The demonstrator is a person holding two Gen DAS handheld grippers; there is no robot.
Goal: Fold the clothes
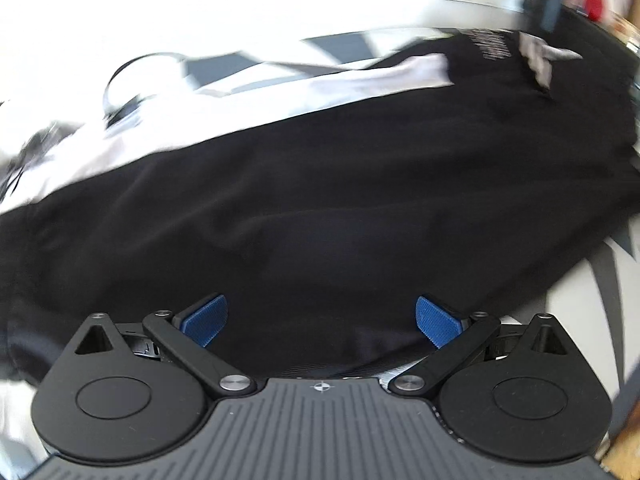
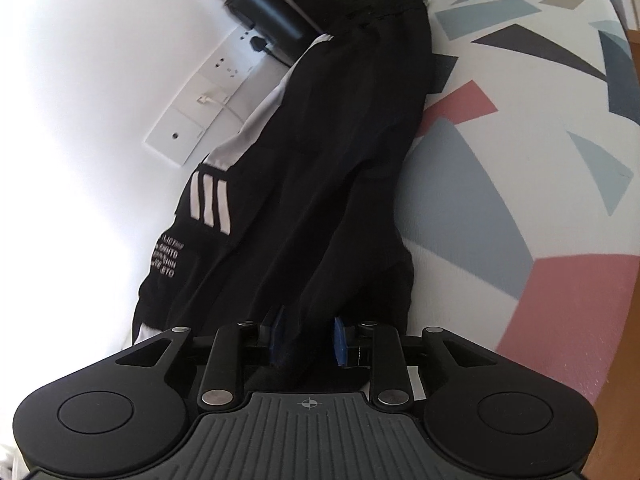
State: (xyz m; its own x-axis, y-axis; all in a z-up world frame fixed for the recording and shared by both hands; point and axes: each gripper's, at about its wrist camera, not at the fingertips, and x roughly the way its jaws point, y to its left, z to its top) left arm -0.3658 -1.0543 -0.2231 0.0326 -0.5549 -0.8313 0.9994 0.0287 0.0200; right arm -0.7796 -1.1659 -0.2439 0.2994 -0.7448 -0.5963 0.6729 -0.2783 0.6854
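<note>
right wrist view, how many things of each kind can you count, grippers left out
black garment: 1
black bottle: 1
white wall socket plates: 3
patterned cover: 1
Total: 6

The black cloth garment with three white stripes and small white lettering near one end hangs stretched from my right gripper, draped along a patterned cushion. In my left view the same dark fabric lies spread wide, creased.
</note>
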